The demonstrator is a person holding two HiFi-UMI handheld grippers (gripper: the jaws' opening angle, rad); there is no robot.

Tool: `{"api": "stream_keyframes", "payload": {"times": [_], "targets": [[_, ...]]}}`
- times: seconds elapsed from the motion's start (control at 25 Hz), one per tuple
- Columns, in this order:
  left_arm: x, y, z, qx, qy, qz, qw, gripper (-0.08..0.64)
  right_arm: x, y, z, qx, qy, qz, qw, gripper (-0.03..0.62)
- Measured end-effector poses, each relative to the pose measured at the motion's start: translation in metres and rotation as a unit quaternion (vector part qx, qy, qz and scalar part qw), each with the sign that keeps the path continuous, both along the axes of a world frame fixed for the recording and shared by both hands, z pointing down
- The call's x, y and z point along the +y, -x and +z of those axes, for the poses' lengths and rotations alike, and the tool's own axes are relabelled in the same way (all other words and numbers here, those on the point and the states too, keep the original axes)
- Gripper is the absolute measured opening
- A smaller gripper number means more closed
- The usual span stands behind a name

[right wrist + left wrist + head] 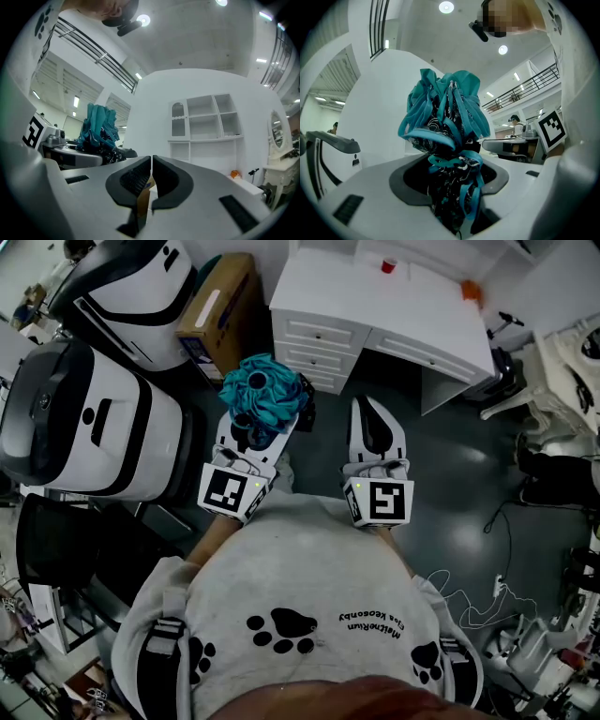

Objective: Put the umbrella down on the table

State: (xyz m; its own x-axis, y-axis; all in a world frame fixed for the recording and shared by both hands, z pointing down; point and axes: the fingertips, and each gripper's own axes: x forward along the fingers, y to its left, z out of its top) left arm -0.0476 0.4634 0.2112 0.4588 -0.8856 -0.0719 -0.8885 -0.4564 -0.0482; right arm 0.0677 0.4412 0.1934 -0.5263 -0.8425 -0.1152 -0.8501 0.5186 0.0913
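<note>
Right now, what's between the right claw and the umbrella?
Nothing. In the head view only bare dark floor separates the shut right claw from the umbrella, which the left claw grips.

Quick count: one umbrella (265, 390), two tools, left tool (255, 430) and right tool (374, 411), one counter (412, 304), one box (221, 307), one red cup (388, 265).

Teal umbrella (265, 388) with black-and-white patterned fabric.
</note>
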Motion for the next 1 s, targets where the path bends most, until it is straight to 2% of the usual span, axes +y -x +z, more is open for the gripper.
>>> {"api": "stream_keyframes", "payload": {"times": [0.24, 0.52, 0.64, 1.0], "targets": [[-0.066, 0.031, 0.007, -0.002, -0.001, 0.017, 0.9999, 0.252, -0.06, 0.024, 0.01, -0.007, 0.007, 0.021, 1.0, 0.035], [-0.148, 0.074, 0.0, -0.012, -0.019, 0.049, 0.9986, 0.252, -0.137, 0.071, 0.004, -0.002, 0.003, 0.04, 0.999, 0.035], [-0.178, 0.092, 0.001, -0.013, -0.013, 0.06, 0.998, 0.252, -0.164, 0.089, 0.005, 0.001, 0.008, 0.05, 0.999, 0.035], [-0.224, 0.105, 0.011, 0.0, 0.011, 0.101, 0.9948, 0.252, -0.203, 0.093, 0.018, 0.0, 0.036, 0.1, 0.994, 0.035]]}}
